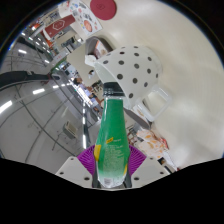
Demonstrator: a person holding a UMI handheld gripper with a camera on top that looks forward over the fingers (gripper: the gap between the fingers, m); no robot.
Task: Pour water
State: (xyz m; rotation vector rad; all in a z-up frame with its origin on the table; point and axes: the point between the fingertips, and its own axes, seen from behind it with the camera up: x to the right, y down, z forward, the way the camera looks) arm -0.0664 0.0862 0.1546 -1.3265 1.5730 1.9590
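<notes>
Green bottle: a clear green plastic bottle point(113, 140) with a pale cap end and a printed label sits between the two fingers, its body filling the gap from the fingertips forward.
Gripper: the gripper point(112, 160) is clenched on the bottle; both purple pads point(90, 158) press against its sides, with no gap showing at either flank.
Bottle axis: its long axis runs straight ahead along the fingers, neck pointing away from the gripper and leaning a little toward the cup.
Cup: a white cup with black dots point(132, 68) lies just beyond the bottle's neck, its side turned toward the gripper; the opening cannot be made out from here.
Key relation: neck and cup are near, nearly in line, so I judge the pour depends on bringing the neck over the cup's mouth and tipping further.
Surroundings: a pale worktop point(195, 60) carries the cup; the view is strongly tilted.
</notes>
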